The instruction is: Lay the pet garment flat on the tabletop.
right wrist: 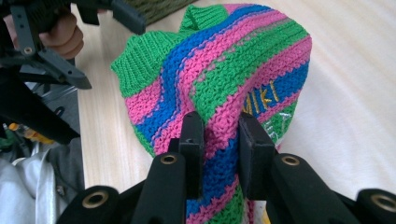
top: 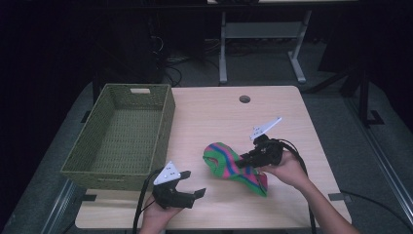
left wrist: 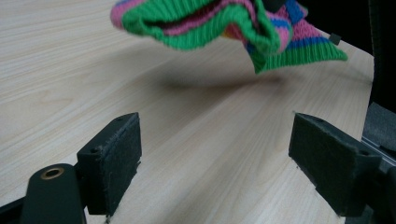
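- Your knitted sock (top: 234, 165), striped green, pink and blue, bunched and crumpled.
- It sits near the table's front right, pinched mid-length and partly lifted.

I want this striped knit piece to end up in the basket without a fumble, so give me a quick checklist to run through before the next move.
1. Right gripper fingers clamped on the striped knit piece: ok.
2. Knit piece fully off the table: cannot tell; its free end hangs low.
3. Left gripper open with nothing between its fingers: ok.
4. Woven basket has room inside: ok.
5. Path from knit piece to basket free of objects: ok.
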The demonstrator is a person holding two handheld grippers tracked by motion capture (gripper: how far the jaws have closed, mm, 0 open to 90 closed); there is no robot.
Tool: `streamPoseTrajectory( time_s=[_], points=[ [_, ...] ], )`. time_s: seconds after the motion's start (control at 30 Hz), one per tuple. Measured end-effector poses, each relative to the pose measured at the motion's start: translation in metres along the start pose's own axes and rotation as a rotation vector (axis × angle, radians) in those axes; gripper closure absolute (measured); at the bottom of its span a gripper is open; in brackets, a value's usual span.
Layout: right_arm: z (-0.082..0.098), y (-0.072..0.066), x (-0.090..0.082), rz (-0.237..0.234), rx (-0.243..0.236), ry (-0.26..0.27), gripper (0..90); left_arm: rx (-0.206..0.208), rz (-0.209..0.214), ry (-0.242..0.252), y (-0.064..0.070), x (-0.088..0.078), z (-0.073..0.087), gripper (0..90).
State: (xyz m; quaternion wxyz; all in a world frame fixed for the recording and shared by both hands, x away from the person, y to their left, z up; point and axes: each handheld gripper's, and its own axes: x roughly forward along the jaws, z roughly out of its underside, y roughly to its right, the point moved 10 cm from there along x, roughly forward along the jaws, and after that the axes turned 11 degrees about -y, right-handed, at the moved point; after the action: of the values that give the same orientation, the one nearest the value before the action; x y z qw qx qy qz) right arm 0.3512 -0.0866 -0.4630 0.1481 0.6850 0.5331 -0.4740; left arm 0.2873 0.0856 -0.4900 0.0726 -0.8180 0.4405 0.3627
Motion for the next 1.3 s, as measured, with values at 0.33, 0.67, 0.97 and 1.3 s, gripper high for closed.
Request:
streamPoseTrajectory(
  time_s=[0.33,0.67,0.97,1.3],
  points=[
    [0.013,-0.003,0.023,0.006,0.012,-0.057,73.1,0.001,0.007,-0.005,0.002,0.002,0.001,16.7],
    [0.024,-0.006,0.048,0.036,-0.02,-0.109,69.9,0.004,0.006,-0.006,0.002,0.002,0.001,16.7],
    [0.034,-0.014,0.067,0.038,-0.082,-0.129,55.3,0.003,0.006,0.0,0.001,0.0,0.0,16.7],
    [0.031,-0.021,0.055,0.054,-0.101,-0.105,41.3,-0.002,0.001,0.008,-0.001,-0.002,0.0,16.7]
  ],
)
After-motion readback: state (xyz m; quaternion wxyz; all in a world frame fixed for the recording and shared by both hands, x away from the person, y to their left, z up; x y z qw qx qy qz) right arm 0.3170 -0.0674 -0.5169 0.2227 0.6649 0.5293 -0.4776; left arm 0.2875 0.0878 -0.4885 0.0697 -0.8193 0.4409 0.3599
